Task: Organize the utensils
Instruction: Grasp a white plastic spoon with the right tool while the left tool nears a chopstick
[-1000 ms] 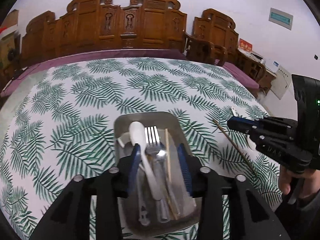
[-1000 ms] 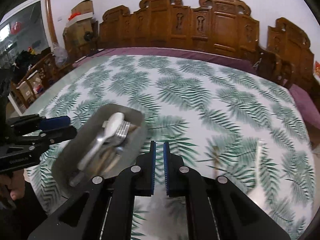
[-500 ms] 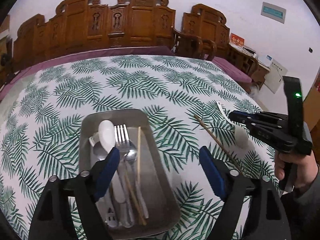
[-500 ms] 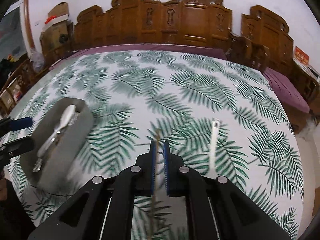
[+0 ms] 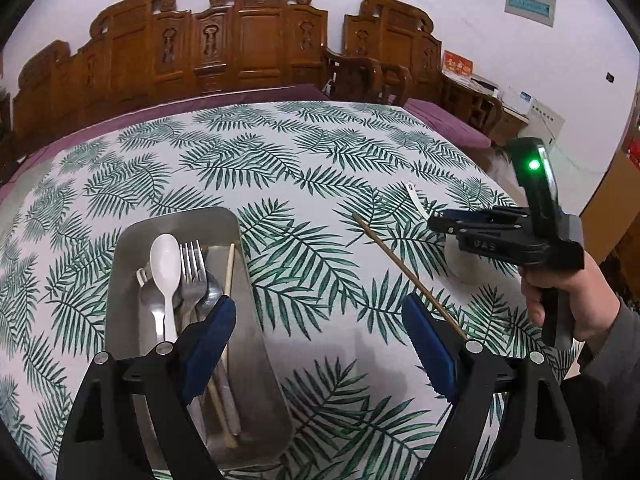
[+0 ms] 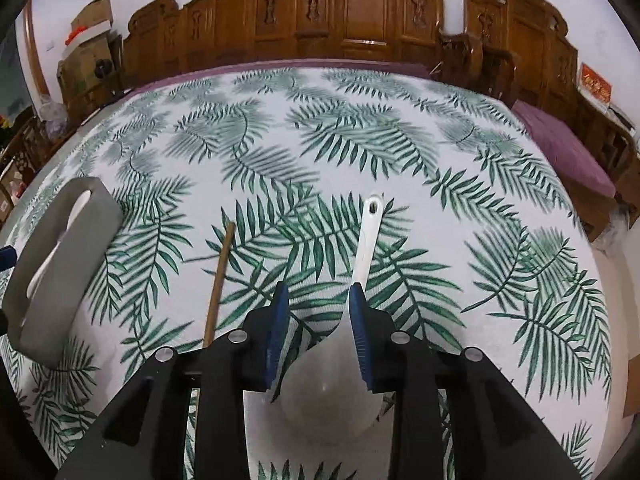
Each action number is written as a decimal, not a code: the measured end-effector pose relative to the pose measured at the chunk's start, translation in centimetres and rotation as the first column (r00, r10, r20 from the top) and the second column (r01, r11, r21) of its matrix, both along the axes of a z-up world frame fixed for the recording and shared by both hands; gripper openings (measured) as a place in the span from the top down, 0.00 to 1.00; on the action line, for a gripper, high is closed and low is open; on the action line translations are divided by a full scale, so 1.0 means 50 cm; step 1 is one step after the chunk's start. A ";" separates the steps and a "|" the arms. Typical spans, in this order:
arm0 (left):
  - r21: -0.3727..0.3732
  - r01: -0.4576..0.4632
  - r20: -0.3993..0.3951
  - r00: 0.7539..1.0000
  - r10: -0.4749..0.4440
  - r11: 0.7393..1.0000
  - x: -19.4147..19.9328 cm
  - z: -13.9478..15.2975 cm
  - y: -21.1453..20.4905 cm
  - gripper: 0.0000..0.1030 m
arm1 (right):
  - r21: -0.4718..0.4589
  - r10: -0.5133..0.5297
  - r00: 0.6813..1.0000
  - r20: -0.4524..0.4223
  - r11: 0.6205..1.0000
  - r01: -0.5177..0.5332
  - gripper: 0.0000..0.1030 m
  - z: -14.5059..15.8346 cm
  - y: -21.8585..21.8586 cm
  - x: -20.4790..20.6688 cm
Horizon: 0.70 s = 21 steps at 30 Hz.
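A metal tray [image 5: 256, 364] on the leaf-print tablecloth holds a white spoon [image 5: 165, 264], a fork [image 5: 193, 266], metal spoons and a chopstick. My left gripper [image 5: 318, 334] is wide open and empty, hovering over the tray's right edge. A loose chopstick [image 5: 400, 266] lies to the right of the tray; it also shows in the right wrist view [image 6: 219, 280]. A white spoon [image 6: 366, 240] lies beyond it. My right gripper [image 6: 316, 304] is open just above that spoon, its bowl below the jaws. The right gripper also shows in the left wrist view [image 5: 434, 222].
The tray shows at the left of the right wrist view [image 6: 60, 276]. Carved wooden chairs [image 5: 248, 44] line the far side of the table. The table's right edge [image 6: 600, 248] drops off near the spoon.
My left gripper opened wide and shifted right off the tray's utensils. My right gripper moved right over the white spoon and opened from shut.
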<state>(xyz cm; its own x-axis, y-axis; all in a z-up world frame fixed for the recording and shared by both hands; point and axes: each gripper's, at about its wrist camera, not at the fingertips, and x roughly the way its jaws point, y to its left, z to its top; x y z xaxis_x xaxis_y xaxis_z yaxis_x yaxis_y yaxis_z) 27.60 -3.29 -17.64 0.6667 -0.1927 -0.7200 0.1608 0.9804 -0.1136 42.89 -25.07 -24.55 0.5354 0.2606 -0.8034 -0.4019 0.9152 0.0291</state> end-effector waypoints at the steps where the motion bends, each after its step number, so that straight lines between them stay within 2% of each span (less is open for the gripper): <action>1: -0.003 -0.001 0.002 1.000 0.001 1.000 -0.003 0.002 -0.004 0.21 | -0.012 0.004 1.000 -0.006 1.000 -0.004 0.67 -0.004 0.002 0.002; 5: -0.024 -0.004 0.011 1.000 0.004 1.000 -0.013 0.008 -0.018 0.21 | -0.029 0.002 1.000 -0.028 1.000 -0.003 0.67 -0.014 0.003 0.012; 11: -0.005 0.008 0.002 1.000 -0.008 1.000 -0.016 0.000 -0.046 0.21 | -0.076 -0.021 0.998 -0.067 0.997 0.015 0.68 -0.034 -0.015 0.021; 13: 0.000 0.010 -0.002 1.000 -0.010 1.000 -0.015 -0.005 -0.052 0.21 | -0.082 -0.023 0.997 -0.071 0.996 0.018 0.70 -0.035 -0.022 0.020; 16: 0.018 0.013 -0.013 1.000 -0.012 1.000 -0.015 -0.010 -0.065 0.21 | -0.079 -0.028 0.997 -0.078 0.997 0.021 0.79 -0.034 -0.034 0.016; 18: 0.042 0.011 -0.025 1.000 -0.009 0.999 -0.016 -0.013 -0.075 0.21 | -0.065 -0.036 0.996 -0.086 0.997 0.031 0.89 -0.032 -0.047 0.016; 21: 0.055 0.025 -0.035 0.999 -0.023 0.998 -0.019 -0.014 -0.088 0.21 | -0.039 -0.035 0.994 -0.102 0.999 0.031 0.90 -0.030 -0.063 0.017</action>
<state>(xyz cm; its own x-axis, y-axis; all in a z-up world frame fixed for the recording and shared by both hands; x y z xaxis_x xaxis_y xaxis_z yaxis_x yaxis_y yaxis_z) 26.63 -7.69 -18.34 0.6369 -0.1678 -0.7524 0.1812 0.9813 -0.0655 43.76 -28.20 -26.03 0.4578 0.2128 -0.8632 -0.3679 0.9292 0.0340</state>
